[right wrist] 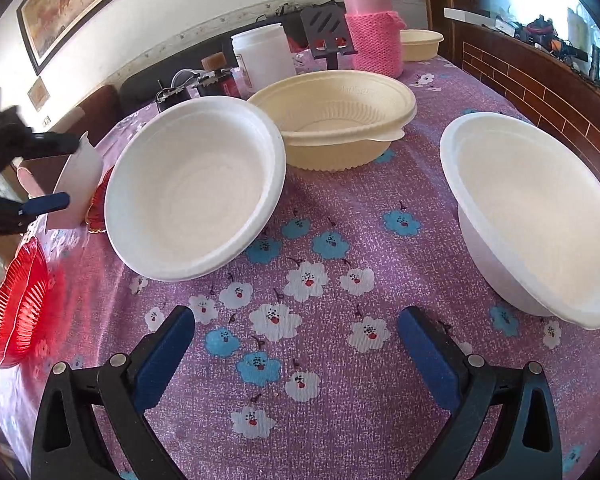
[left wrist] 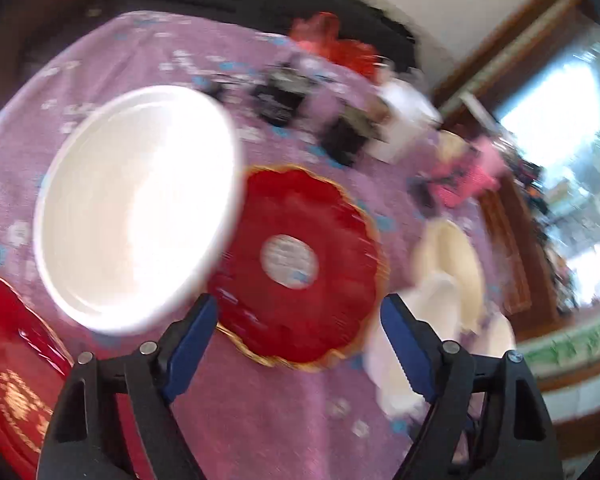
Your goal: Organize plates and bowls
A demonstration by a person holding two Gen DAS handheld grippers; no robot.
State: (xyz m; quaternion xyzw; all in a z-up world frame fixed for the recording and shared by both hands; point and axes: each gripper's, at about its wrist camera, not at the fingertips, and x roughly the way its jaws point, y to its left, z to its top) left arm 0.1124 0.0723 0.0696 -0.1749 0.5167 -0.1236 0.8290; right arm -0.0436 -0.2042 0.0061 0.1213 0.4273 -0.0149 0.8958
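In the blurred left wrist view my left gripper (left wrist: 300,324) is open and empty above a red scalloped plate with a gold rim (left wrist: 300,264). A white plate (left wrist: 140,208) lies to its left and a second red plate (left wrist: 16,380) at the lower left. Cream and white bowls (left wrist: 448,280) show blurred at the right. In the right wrist view my right gripper (right wrist: 296,344) is open and empty over the cloth. Ahead sit a white bowl (right wrist: 196,188), a cream bowl (right wrist: 336,116) and another white bowl (right wrist: 532,216). The left gripper (right wrist: 60,172) shows at the left, open beside a white plate (right wrist: 78,180).
A purple flowered cloth (right wrist: 320,380) covers the table. A ribbed red dish (right wrist: 18,308) sits near the left edge. At the back stand a pink-sleeved flask (right wrist: 372,20), a white jar (right wrist: 262,56), a black spatula (right wrist: 326,26) and another cream bowl (right wrist: 420,42).
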